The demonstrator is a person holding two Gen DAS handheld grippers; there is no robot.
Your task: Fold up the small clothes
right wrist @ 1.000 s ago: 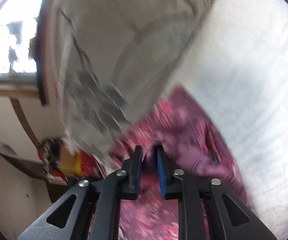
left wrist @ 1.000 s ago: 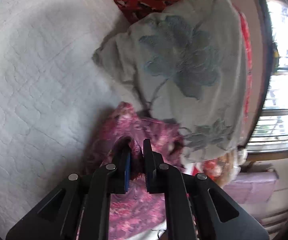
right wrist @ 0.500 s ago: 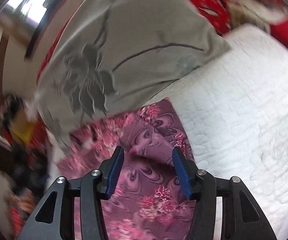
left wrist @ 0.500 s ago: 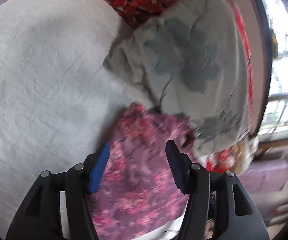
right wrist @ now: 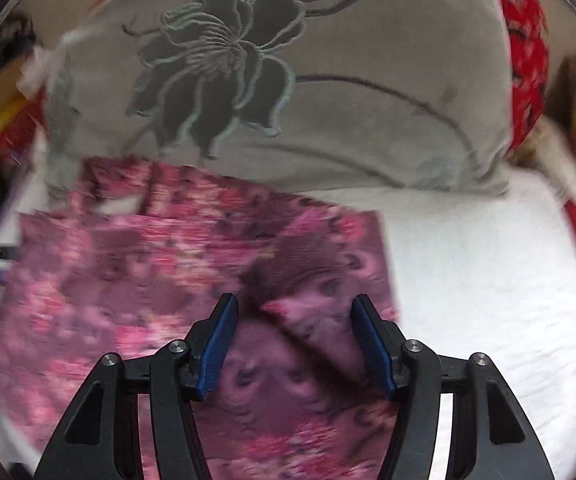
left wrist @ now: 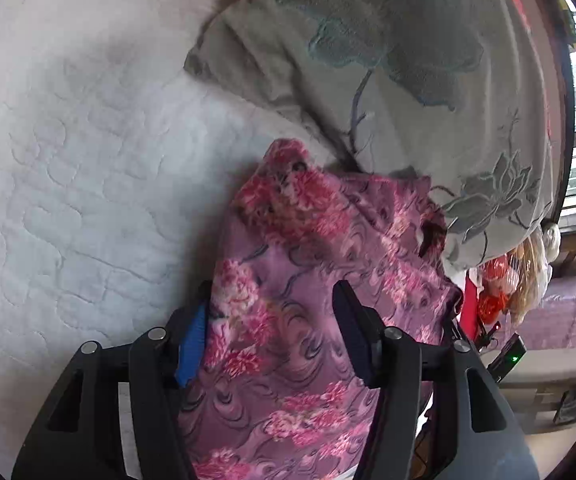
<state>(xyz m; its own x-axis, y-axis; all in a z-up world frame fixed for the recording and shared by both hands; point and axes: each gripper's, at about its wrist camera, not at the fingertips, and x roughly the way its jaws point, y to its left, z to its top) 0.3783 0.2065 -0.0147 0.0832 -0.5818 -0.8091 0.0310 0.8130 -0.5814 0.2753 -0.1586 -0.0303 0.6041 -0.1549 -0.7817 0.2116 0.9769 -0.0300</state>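
Observation:
A small purple garment with pink flowers (left wrist: 308,280) lies on the white quilted bed (left wrist: 67,160), its far edge against a grey pillow. My left gripper (left wrist: 271,332) is open just above the garment's near part, holding nothing. In the right wrist view the same garment (right wrist: 167,272) lies spread out, a little blurred, with a turned-up corner between the fingers. My right gripper (right wrist: 296,344) is open over that corner and holds nothing.
A large grey pillow with embroidered flowers (left wrist: 408,80) lies right behind the garment; it also shows in the right wrist view (right wrist: 288,80). Red patterned fabric (right wrist: 528,48) lies beyond it. The bed's edge, a window and clutter are at the right (left wrist: 528,300).
Both grippers were shut on the garment one second ago; both have opened and let it go. The garment now lies flatter on the bed. Both grippers have drawn back slightly.

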